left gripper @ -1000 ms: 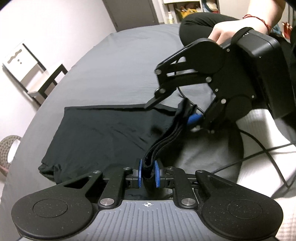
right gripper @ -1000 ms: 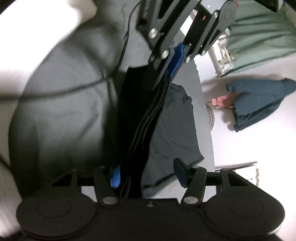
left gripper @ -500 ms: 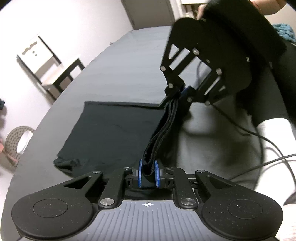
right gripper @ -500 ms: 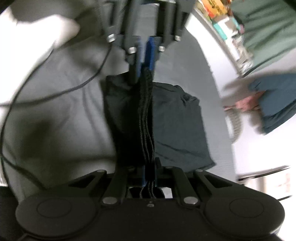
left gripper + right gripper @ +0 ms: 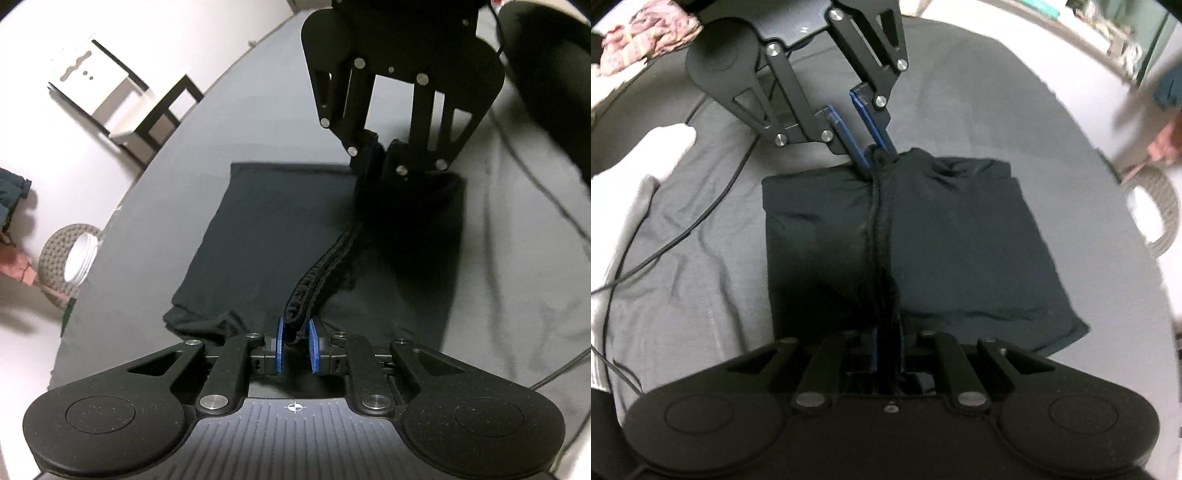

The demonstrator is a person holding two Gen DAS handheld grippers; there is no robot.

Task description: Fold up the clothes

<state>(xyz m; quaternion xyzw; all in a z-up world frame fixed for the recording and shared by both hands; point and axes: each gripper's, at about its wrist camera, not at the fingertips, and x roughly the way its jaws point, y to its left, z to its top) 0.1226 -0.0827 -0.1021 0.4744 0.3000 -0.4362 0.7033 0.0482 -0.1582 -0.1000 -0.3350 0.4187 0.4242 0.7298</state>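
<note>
While the left gripper (image 5: 294, 345) at bottom centre has its blue pads clamped on the bunched edge of the dark garment (image 5: 258, 236), that edge runs up-frame to the right gripper (image 5: 373, 162), likewise clamped. Beneath, folded fabric lies on the grey bed (image 5: 236, 122).

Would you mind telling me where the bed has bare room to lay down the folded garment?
Bare grey sheet lies beyond the black garment, toward the chair. The side with the cable and white fabric is crowded.
</note>
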